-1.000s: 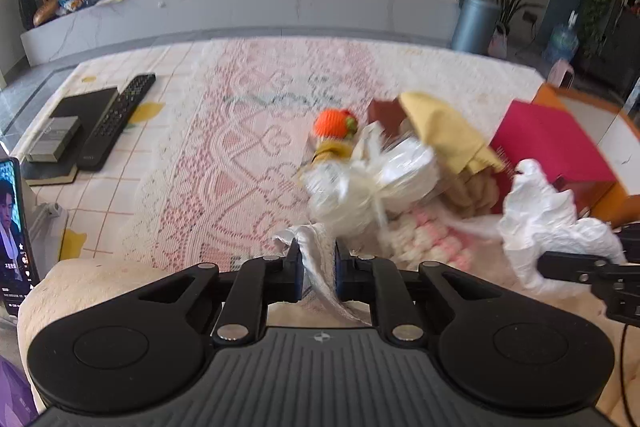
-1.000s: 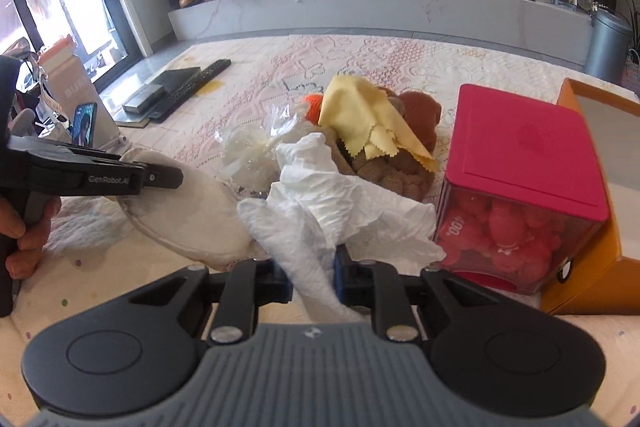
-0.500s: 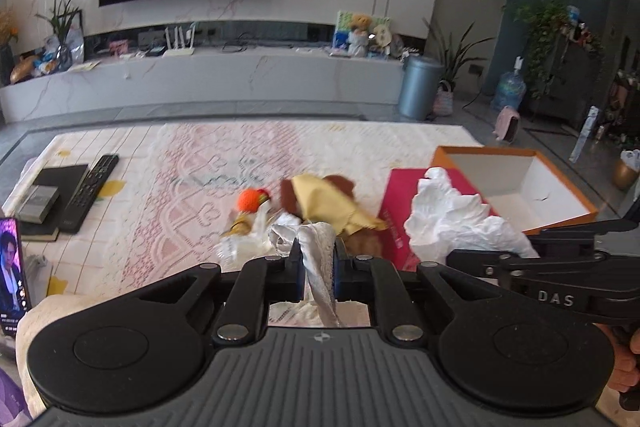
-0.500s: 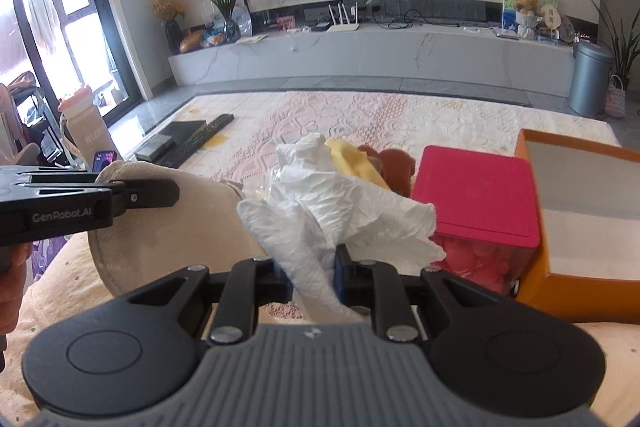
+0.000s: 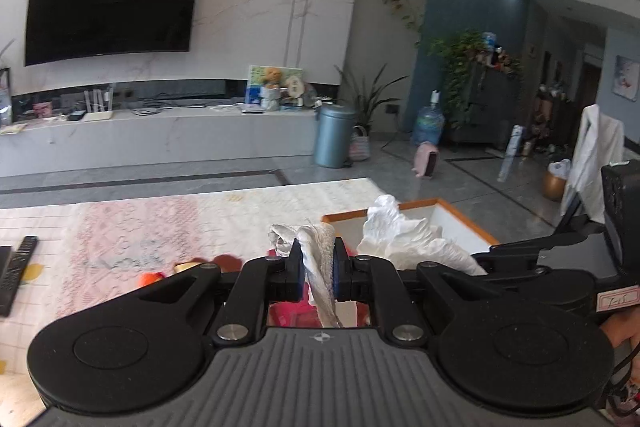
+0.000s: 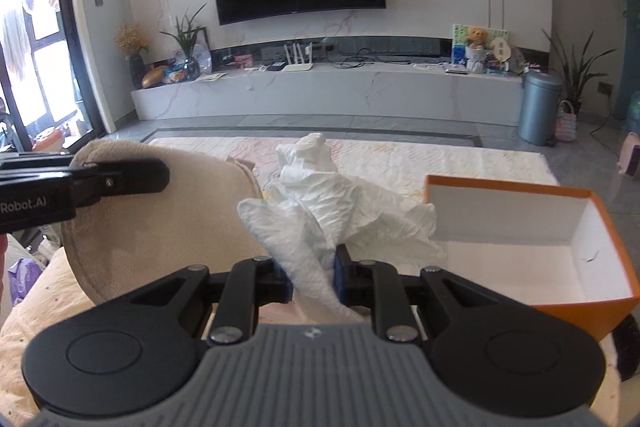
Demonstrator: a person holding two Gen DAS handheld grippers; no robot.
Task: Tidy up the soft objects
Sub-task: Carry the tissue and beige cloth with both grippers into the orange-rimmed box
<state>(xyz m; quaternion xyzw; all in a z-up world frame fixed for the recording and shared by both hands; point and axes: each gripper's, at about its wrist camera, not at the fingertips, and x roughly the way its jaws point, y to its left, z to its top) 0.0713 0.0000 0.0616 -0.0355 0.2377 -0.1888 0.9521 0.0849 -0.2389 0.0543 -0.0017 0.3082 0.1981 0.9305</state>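
Note:
My left gripper [image 5: 317,267] is shut on the whitish edge of a beige soft pad [image 5: 288,239], held up off the rug. In the right wrist view that pad [image 6: 168,227] hangs broad and round at the left, with the left gripper [image 6: 132,179] clamped on its top edge. Crumpled white plastic wrap [image 6: 340,203] is pinched in my shut right gripper [image 6: 312,275], also lifted. From the left wrist view the wrap [image 5: 404,243] and the right gripper [image 5: 492,259] sit at the right, in front of an open orange box [image 5: 448,211].
The orange box [image 6: 540,239], white inside, stands at the right on a pale patterned rug [image 6: 400,163]. An orange toy [image 5: 148,279] and something red [image 5: 288,311] lie below the left fingers. A remote [image 5: 16,267] lies far left. A TV console and a blue bin [image 5: 334,135] stand behind.
Both grippers rose with their loads and both views tilted up. The toy pile and the red-lidded box dropped out of sight below. The open orange box came into view.

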